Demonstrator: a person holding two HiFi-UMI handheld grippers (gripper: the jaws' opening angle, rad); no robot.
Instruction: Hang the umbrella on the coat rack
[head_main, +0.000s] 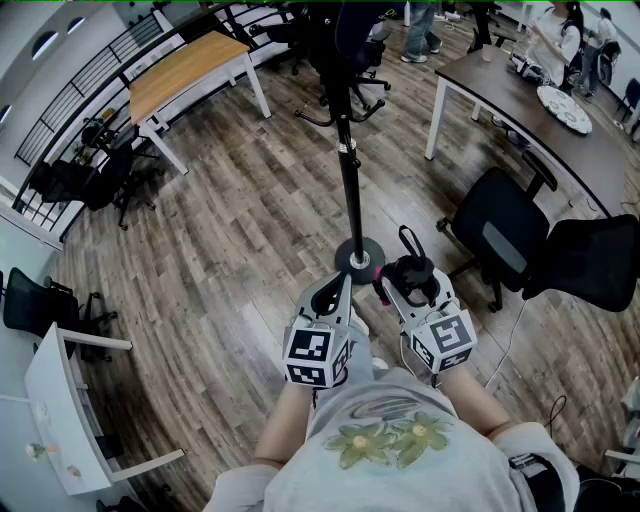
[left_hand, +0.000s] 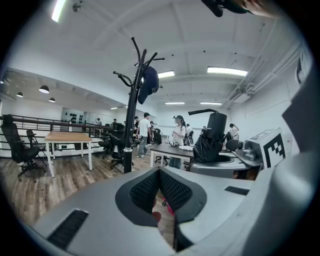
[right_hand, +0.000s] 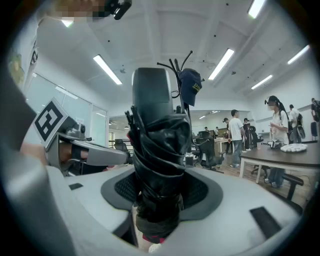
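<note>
Folded umbrella (right_hand: 160, 150) gripped upright, coat rack (head_main: 349, 180) ahead
The right gripper (right_hand: 160, 192) has its jaws clamped on the black umbrella, which stands upright between them. Just beside it, the left gripper (left_hand: 159, 172) has its jaws pressed together, nothing between. Beyond both jaw tips the coat rack stands on the wooden floor (head_main: 230, 240), a dark cap (left_hand: 148, 84) hanging near its top.

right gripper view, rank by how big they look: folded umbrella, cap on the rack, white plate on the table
1. folded umbrella, though it is closest to the camera
2. cap
3. white plate, a thin sliver
</note>
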